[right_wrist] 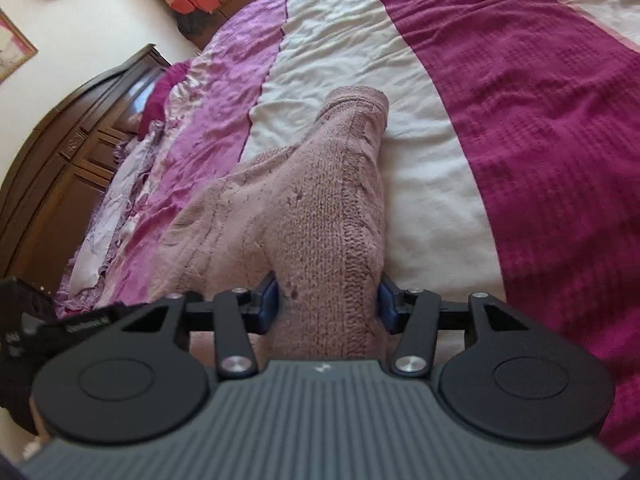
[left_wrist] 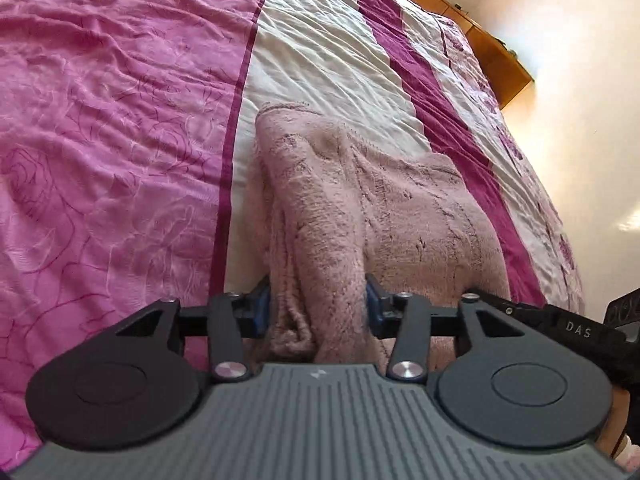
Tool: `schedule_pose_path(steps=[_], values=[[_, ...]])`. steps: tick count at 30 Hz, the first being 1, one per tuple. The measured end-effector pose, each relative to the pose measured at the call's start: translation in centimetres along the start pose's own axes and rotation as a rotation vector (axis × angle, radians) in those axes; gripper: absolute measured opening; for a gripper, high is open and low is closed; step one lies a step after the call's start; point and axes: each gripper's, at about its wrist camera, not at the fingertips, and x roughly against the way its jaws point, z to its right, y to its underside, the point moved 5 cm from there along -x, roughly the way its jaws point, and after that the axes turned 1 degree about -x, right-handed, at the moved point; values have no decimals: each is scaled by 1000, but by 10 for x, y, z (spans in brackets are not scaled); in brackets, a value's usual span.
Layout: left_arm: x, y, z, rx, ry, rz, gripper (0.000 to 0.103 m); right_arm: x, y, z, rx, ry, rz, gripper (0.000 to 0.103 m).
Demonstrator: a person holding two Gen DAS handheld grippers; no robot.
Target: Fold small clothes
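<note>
A small dusty-pink knitted sweater (left_wrist: 372, 216) lies on the bed, partly folded and bunched. My left gripper (left_wrist: 316, 312) is shut on a thick fold of the sweater at its near edge, blue pads (left_wrist: 260, 312) pressing both sides. In the right wrist view the same sweater (right_wrist: 304, 200) stretches away toward a sleeve cuff (right_wrist: 360, 100). My right gripper (right_wrist: 326, 304) is shut on another bunched part of the sweater near its ribbed edge. The other gripper's black body shows at the right edge of the left view (left_wrist: 576, 332).
The bed cover (left_wrist: 120, 140) has pink, cream and magenta stripes (right_wrist: 540, 120). A wooden headboard shelf (left_wrist: 500, 52) runs along the far wall. A dark wooden cabinet (right_wrist: 60, 160) stands beside the bed, with crumpled lilac fabric (right_wrist: 116, 208) along that edge.
</note>
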Motion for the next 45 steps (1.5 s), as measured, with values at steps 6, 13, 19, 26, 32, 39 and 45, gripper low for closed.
schedule_pose_path(steps=[6,13,19,26,32,39,45], values=[[29,2,1,-82,-123,50,63,24,4,-13,104,37,55,53],[16,8,-13,-133,-273,60,74,33,14,-6,171,48,84,52],[21,9,-8,-169,-311,86,77,19,22,-2,150,50,88,53],[43,27,16,-206,-335,85,84,47,32,-19,237,120,134,57],[39,56,30,-228,-353,29,96,58,60,-25,304,179,142,76],[21,85,31,-227,-430,-22,97,51,90,-15,275,249,112,76],[11,95,27,-214,-460,-57,97,40,106,-16,330,307,90,82]])
